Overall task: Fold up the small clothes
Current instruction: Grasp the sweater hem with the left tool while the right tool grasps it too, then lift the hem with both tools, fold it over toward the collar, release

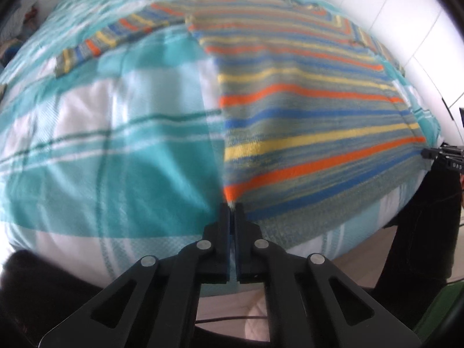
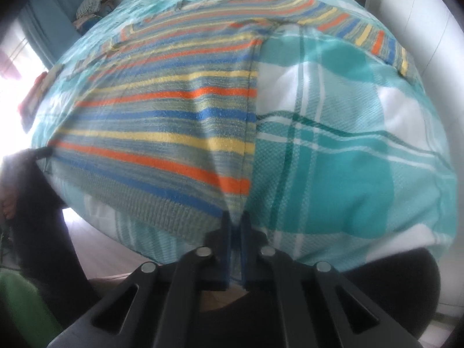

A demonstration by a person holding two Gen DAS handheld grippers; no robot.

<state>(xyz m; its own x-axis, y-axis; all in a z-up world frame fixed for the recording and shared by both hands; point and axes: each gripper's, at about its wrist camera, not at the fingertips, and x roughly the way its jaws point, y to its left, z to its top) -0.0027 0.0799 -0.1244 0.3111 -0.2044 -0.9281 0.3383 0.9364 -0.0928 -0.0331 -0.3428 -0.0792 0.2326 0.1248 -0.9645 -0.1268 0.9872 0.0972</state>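
A striped sweater [image 1: 304,110] in grey, orange, blue and yellow lies spread on the bed, sleeves stretched out to both sides. My left gripper [image 1: 231,207] is shut on the sweater's bottom left hem corner, which is drawn taut toward it. My right gripper [image 2: 236,216] is shut on the sweater's [image 2: 174,116] bottom right hem corner. One sleeve [image 1: 116,37] runs to the far left in the left wrist view. The other sleeve [image 2: 362,29] runs to the far right in the right wrist view. The right gripper also shows at the right edge of the left wrist view [image 1: 443,156].
The bed is covered with a teal and white plaid duvet [image 1: 101,145]. A white wall [image 1: 406,14] runs along the bed's right side. A pile of clothes [image 2: 92,3] and a blue curtain [image 2: 58,14] stand beyond the bed's left side. The floor [image 2: 95,226] shows below the near edge.
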